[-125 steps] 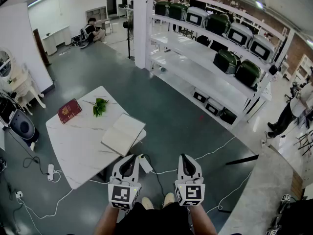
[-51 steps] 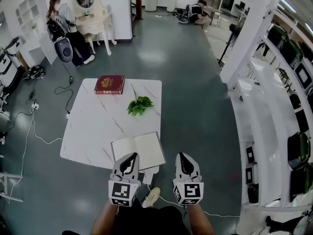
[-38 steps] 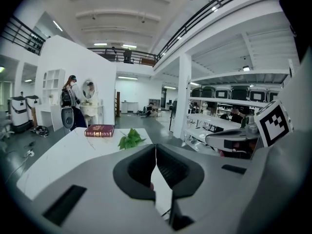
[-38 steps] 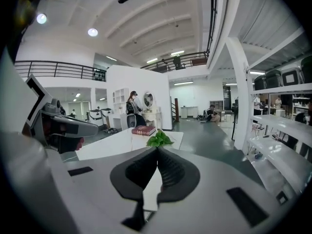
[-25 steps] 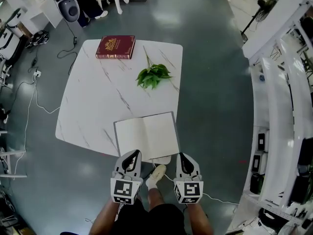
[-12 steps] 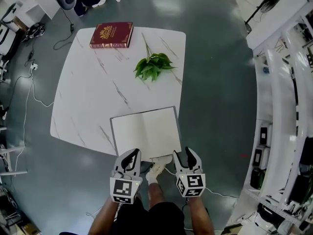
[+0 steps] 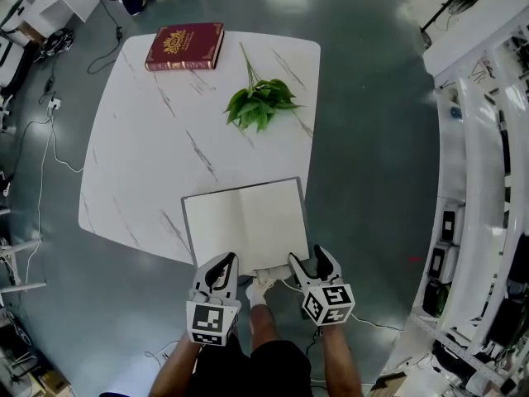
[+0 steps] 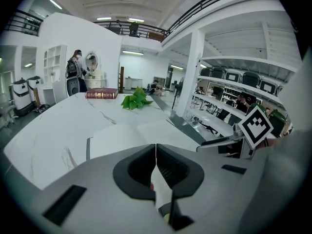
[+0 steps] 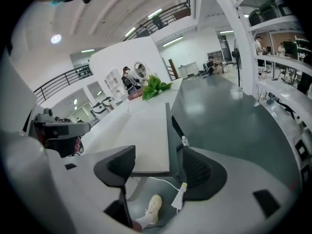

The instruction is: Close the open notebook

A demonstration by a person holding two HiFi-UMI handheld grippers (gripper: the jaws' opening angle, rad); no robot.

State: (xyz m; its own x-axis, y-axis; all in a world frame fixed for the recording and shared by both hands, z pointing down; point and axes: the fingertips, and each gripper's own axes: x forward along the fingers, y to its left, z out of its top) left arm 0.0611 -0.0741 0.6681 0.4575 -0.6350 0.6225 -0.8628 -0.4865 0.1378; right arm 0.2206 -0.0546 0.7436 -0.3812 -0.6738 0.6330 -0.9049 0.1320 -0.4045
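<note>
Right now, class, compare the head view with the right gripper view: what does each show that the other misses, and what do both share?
Only the head view shows the table's whole outline and the person's forearms. Only the right gripper view shows ceiling lights, a balcony railing, and the notebook's near corner framed between the right gripper's opening jaws, untouched. Both show the open notebook, red book, leafy sprig and a white shoe.

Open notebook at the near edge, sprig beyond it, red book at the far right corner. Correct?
No: the head view shows the red book at the far left corner. The notebook is open at the near edge, sprig beyond it.
</note>
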